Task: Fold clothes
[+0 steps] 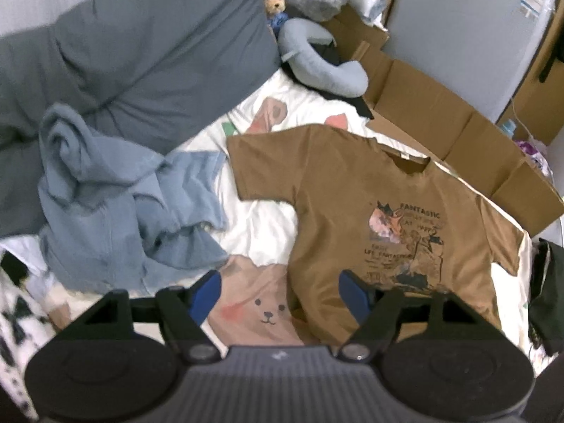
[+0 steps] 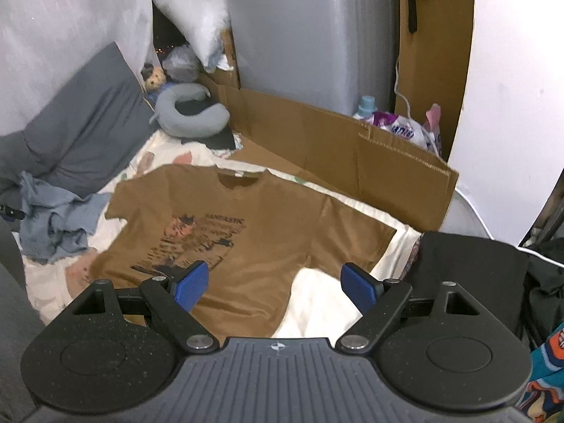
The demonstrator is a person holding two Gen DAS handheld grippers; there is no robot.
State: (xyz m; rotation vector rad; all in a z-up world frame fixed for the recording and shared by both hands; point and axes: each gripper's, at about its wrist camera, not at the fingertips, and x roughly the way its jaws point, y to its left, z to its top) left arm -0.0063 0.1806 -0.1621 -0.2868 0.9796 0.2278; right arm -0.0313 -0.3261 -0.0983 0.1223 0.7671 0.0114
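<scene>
At the near edge of both views: the 2 grippers, each seen from behind along its own fingers.
Left gripper (image 1: 280,294): released, its 2 blue pads spread wide with nothing between them; it hovers above the lower hem area of the shirt and a bear face printed on the sheet.
Right gripper (image 2: 276,285): likewise released, blue pads wide apart and empty, poised over the lower right part of the shirt where the sheet shows beside the hem.
Brown T-shirt (image 1: 356,208): the task garment, lying flat and face up on the bed, both short sleeves spread out, collar pointing away from the cameras, a dark graphic with the word FANTASTIC on the chest; unfolded.
Bed sheet (image 1: 261,218): cream-white with pale animal prints, beneath the shirt.
Blue garment (image 1: 116,208): crumpled in a heap just left of the shirt, close to its left sleeve; whether they touch cannot be told.
Grey pillow (image 1: 141,38): large, behind the blue heap, at the far left.
Neck pillow (image 1: 317,63): grey-blue, curved, beyond the shirt's collar.
Cardboard (image 2: 335,141): flattened sheets standing along the far right side of the bed.
Grey appliance (image 2: 310,31): tall, behind the cardboard.
</scene>
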